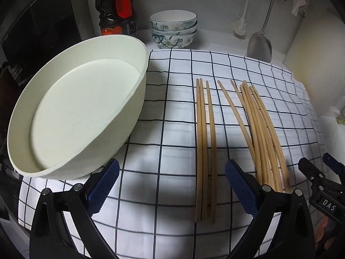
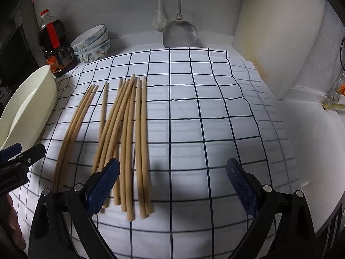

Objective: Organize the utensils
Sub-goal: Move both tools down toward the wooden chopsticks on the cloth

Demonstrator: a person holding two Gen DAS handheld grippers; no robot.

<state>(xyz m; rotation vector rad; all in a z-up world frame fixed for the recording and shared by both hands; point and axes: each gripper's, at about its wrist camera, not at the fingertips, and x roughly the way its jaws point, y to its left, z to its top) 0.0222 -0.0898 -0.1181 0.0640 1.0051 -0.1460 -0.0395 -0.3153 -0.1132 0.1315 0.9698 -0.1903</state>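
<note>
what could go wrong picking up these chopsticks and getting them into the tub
1. The chopsticks overlap in a loose pile, so the open right hand-held gripper may catch several unevenly and drop some.
2. The three chopsticks lying apart are thin and flat on the cloth; the open left hand-held gripper could pinch cloth instead.
3. The tub looks tilted, so a nudge might shift it.
</note>
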